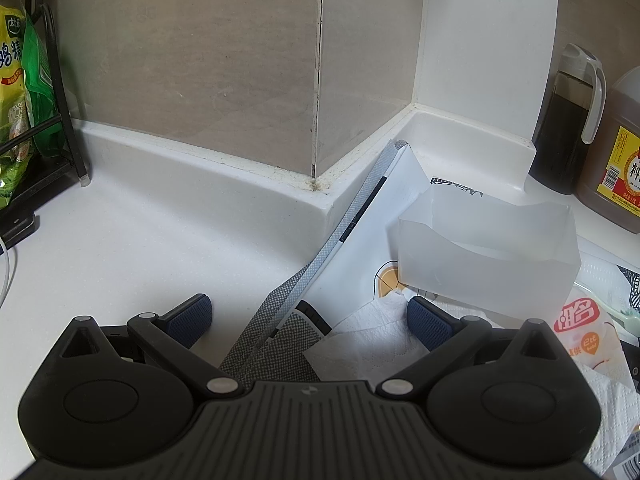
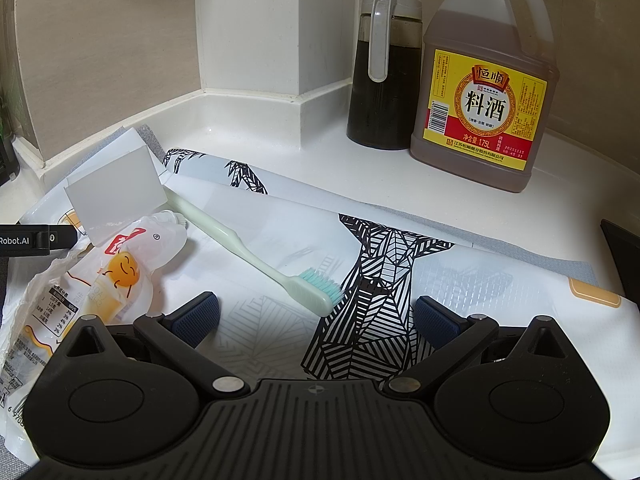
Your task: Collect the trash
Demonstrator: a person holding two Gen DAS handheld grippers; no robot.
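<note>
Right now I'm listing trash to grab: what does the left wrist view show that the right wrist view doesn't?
Only the left wrist view: the white paper towel between the open left gripper's fingers, and green seasoning packets in a black rack.

Only the right wrist view: the whole toothbrush ahead of the open right gripper.

Both: the translucent plastic box, snack wrapper, dark liquid dispenser and cooking wine jug.
</note>
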